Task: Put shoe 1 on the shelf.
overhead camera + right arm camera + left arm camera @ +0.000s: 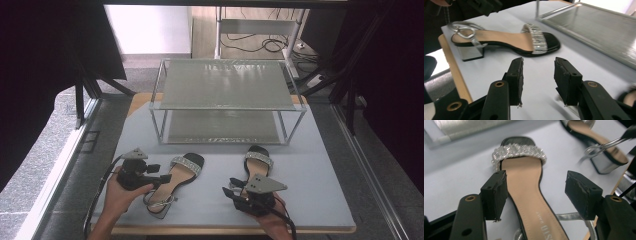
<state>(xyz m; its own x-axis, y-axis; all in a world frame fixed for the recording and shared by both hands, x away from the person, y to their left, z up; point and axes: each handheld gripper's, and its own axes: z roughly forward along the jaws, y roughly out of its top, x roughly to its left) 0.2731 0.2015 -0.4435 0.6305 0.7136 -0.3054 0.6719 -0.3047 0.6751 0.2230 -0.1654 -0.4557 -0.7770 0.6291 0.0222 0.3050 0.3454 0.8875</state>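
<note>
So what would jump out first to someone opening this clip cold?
Two black sandals with sparkly silver straps lie on the grey table: the left sandal near the front left, the right sandal beside it. Behind them stands an empty two-tier wire shelf. The left tongs hover open over the left sandal's sole, and the right tongs, also open, sit by the right sandal's heel.

Left hand (121, 190) enters from the bottom edge, forearm angled inward, carrying the left gripper (161, 173) level, jaws spread wide, nothing clamped. Right hand (272, 216) low at the near edge; right gripper (231, 192) pointing left, jaws parted, empty.
</note>
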